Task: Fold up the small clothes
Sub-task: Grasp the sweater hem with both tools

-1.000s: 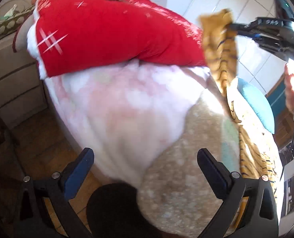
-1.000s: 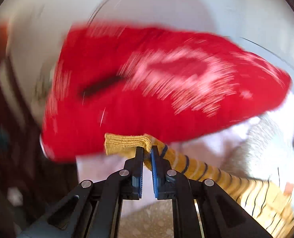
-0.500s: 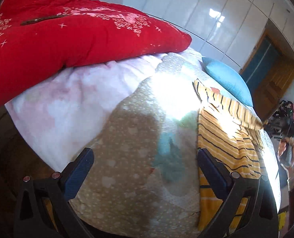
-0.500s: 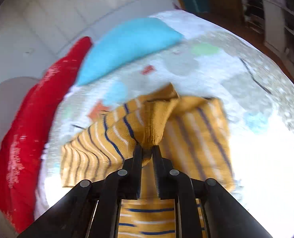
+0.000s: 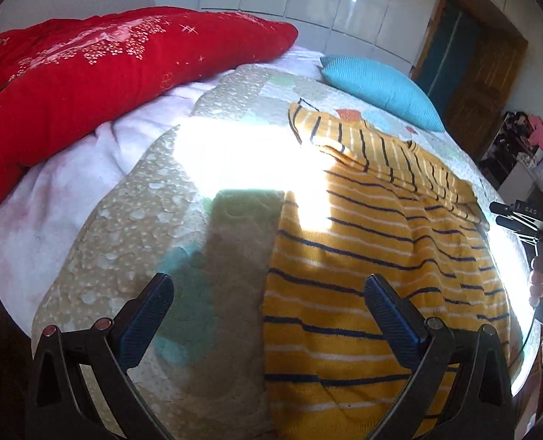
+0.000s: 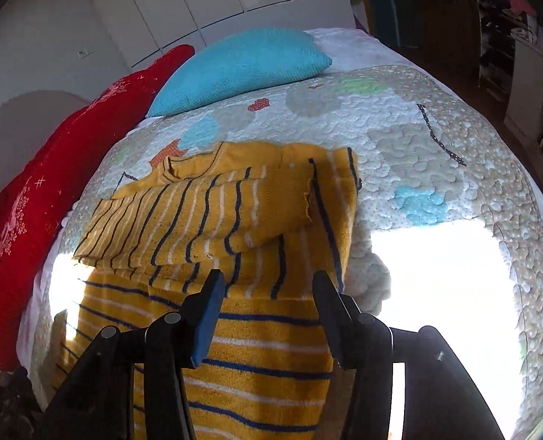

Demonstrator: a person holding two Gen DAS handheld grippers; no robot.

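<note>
Both jaws stand apart and empty, left gripper (image 5: pixel 267 304) and right gripper (image 6: pixel 267 293) low in frame over the mustard-yellow striped knit sweater (image 6: pixel 212 227), seemingly part-folded, mid-frame on the quilted patterned bedspread (image 6: pixel 418 139).

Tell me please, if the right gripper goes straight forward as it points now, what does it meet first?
Probably the yellow striped sweater: the open right gripper points at its folded-over sleeve on the quilt. Exact depth is unclear.
</note>
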